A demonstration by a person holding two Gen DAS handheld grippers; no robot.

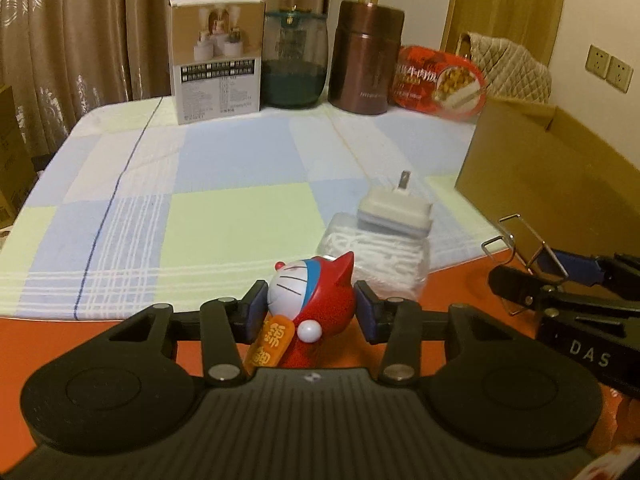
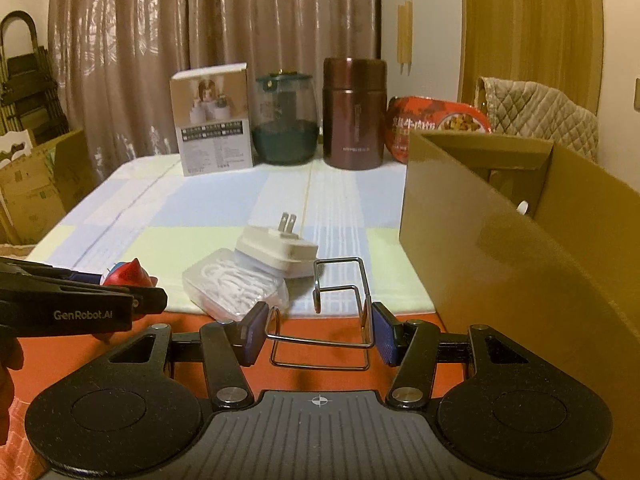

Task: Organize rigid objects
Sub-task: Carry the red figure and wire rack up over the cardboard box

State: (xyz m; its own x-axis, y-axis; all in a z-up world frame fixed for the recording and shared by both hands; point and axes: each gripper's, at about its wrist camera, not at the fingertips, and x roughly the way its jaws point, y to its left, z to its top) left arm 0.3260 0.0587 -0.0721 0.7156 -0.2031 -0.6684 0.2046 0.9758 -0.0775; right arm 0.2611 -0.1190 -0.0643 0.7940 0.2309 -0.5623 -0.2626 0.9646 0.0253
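two tools are loaded at once. from the left wrist, the left tool (image 1: 311, 310) has its blue pads pressed on either side of a red and white cat figurine (image 1: 310, 304), carried above the orange front edge of the checked surface (image 1: 224, 168); a charger plug (image 1: 394, 210) rests on a clear pack of swabs (image 1: 374, 252) just beyond. from the right wrist, the right tool (image 2: 318, 334) is narrowed onto a bent wire stand (image 2: 340, 312), pads touching its sides. the open cardboard box (image 2: 520, 236) stands near, to the right. judged step: pickup done, carrying is next; each item likely needs lifting over the box wall before release.
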